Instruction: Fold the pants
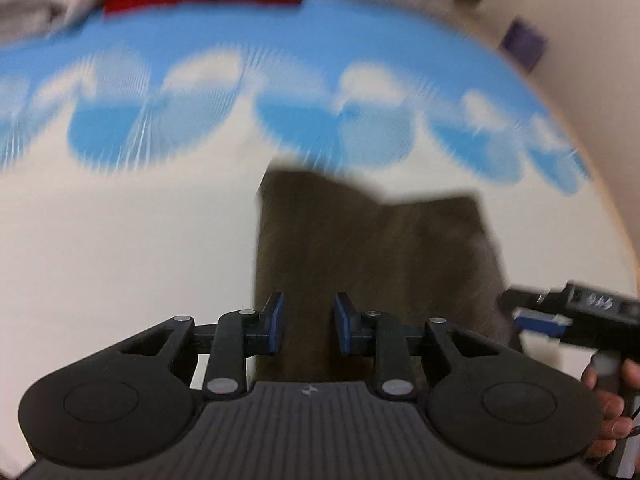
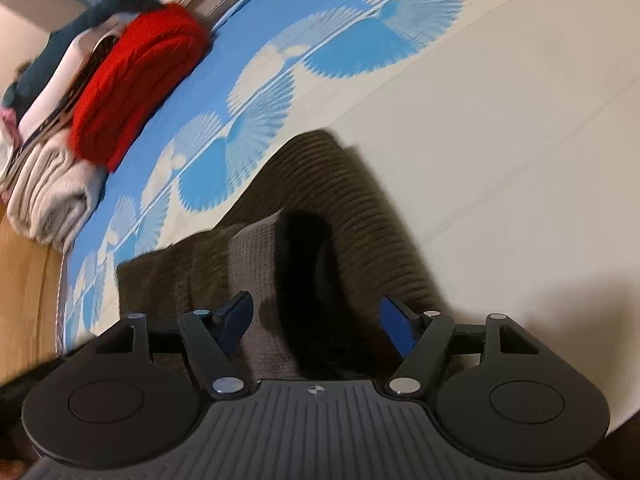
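Lying on the cream part of the bedspread point(image 1: 120, 240), the brown corduroy pants point(image 1: 372, 264) already look folded down to a compact block, with stacked layers and a raised fold showing in your right wrist view. You probably have one last fold or a tidy-up left, though blur hides the edges. Your left claw point(image 1: 308, 326) hangs over the near end of the pants with its pads a narrow gap apart and nothing pinched between them. Your right claw point(image 2: 316, 326) stands wide apart, straddling the raised fold without pressing on it; in the left view it sits at the pants' right edge, with your hand point(image 1: 608, 400) behind it. Farther out, the bedspread turns blue with white fan shapes. A red knit point(image 2: 136, 80) lies on a pile of folded laundry point(image 2: 52, 192) at the far edge. Beyond that, wood flooring point(image 2: 24, 280) shows beside the bed.
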Available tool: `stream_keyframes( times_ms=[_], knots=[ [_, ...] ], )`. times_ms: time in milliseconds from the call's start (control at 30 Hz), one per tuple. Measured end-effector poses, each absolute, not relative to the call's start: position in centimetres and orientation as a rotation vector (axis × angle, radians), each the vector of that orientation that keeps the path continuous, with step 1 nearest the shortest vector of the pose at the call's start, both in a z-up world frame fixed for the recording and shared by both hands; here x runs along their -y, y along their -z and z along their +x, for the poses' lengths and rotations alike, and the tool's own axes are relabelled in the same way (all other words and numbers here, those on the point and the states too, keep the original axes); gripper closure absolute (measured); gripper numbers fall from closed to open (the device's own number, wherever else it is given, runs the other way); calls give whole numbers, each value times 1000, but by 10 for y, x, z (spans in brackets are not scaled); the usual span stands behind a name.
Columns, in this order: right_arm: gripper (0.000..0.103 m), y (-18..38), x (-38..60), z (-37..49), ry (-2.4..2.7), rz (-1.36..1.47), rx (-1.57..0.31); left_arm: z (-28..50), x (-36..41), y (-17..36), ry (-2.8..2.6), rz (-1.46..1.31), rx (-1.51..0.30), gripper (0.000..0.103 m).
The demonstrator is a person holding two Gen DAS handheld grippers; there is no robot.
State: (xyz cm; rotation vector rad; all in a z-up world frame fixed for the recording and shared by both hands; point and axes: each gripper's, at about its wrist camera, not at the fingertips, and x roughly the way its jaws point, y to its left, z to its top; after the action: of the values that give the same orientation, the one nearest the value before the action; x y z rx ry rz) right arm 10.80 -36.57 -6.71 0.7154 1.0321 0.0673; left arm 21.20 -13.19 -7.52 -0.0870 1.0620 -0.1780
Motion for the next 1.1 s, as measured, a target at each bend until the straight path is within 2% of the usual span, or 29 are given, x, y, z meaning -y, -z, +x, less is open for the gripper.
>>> stream_keyframes(
  times_ms=[133, 200, 267, 300, 367, 433, 500, 633, 667, 767, 867, 967, 1100],
  knots=[
    [24, 76, 333, 119, -88, 595, -1125, 219, 127, 104, 199, -74, -1175, 74],
    [53, 69, 322, 120, -92, 526, -1103, 218, 130, 109, 194, -58, -1180, 74],
    [76, 58, 318, 119, -116, 500, -1053, 220, 129, 108, 194, -63, -1165, 74],
    [83, 51, 320, 116, -121, 514, -1014, 213, 125, 100, 192, -60, -1145, 74],
    [86, 30, 332, 105, -130, 561, -883, 209, 124, 87, 196, -50, -1084, 74],
    [87, 6, 343, 88, -135, 535, -755, 203, 127, 77, 242, -57, -1056, 74],
    [87, -5, 350, 75, -101, 439, -716, 200, 137, 81, 292, -24, -1088, 74],
    [85, 45, 369, 94, 56, 427, -1035, 200, 162, 103, 295, 144, -1147, 65],
    [81, 49, 369, 97, 58, 419, -1048, 201, 163, 102, 287, 145, -1137, 65],
    [76, 26, 362, 92, 71, 325, -932, 209, 155, 84, 252, 57, -1064, 65],
    [62, 1, 362, 78, 95, 303, -766, 211, 155, 59, 270, 35, -980, 65],
    [62, -8, 352, 72, -45, 284, -700, 225, 163, 39, 333, 67, -936, 65],
    [62, -2, 326, 75, -215, 177, -764, 253, 179, 36, 429, 88, -923, 68]
  ],
)
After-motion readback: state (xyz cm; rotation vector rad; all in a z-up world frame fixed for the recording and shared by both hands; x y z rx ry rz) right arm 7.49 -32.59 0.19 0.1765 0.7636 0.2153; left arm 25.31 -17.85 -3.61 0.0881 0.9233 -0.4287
